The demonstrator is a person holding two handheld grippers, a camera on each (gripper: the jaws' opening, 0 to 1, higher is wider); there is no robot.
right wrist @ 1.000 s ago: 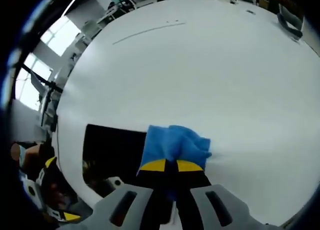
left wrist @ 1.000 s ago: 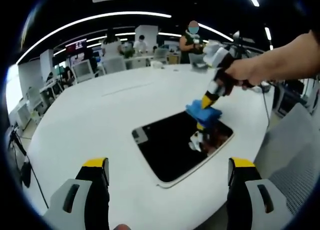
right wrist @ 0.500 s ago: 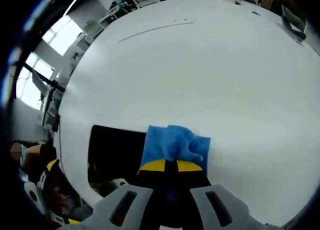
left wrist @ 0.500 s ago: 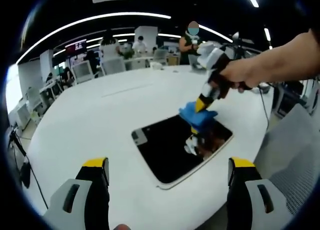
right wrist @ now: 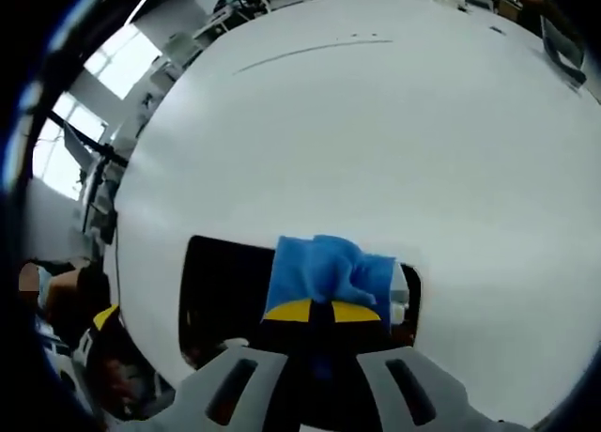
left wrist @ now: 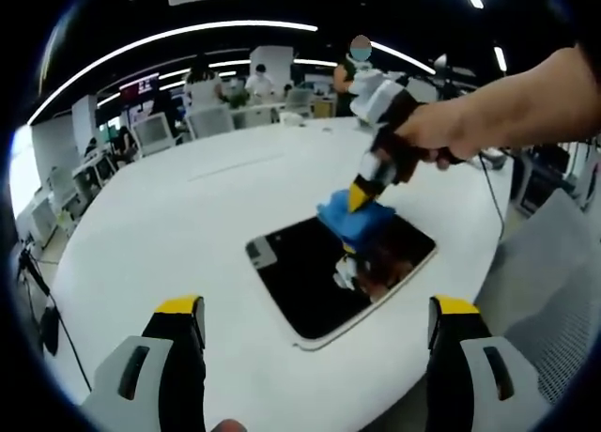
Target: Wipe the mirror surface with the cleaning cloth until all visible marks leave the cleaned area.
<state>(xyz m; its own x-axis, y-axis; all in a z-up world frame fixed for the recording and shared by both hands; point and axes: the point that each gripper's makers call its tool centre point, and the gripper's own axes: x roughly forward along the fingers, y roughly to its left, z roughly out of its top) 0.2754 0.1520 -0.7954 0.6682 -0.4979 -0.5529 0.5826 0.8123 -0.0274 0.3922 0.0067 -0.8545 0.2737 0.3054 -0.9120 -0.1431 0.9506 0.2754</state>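
On the white table (left wrist: pixel 169 235), the right claw (right wrist: pixel 324 312), clamped on the blue cloth (right wrist: pixel 324 272), rubs the mirror (left wrist: pixel 310 282); the left claw (left wrist: pixel 315 333) hangs apart. Marks are too small to judge; wiping seems midway.

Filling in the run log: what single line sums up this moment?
right tongs: shut on blue cloth | cloth: on mirror far edge | left tongs: open, apart from the mirror

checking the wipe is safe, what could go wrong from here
The mirror lies loose on the white table and nothing holds it, since the left gripper hangs open above; a push might slide it. The right gripper grips only a bunch of the blue cloth, so its fingers may scrape the glass.
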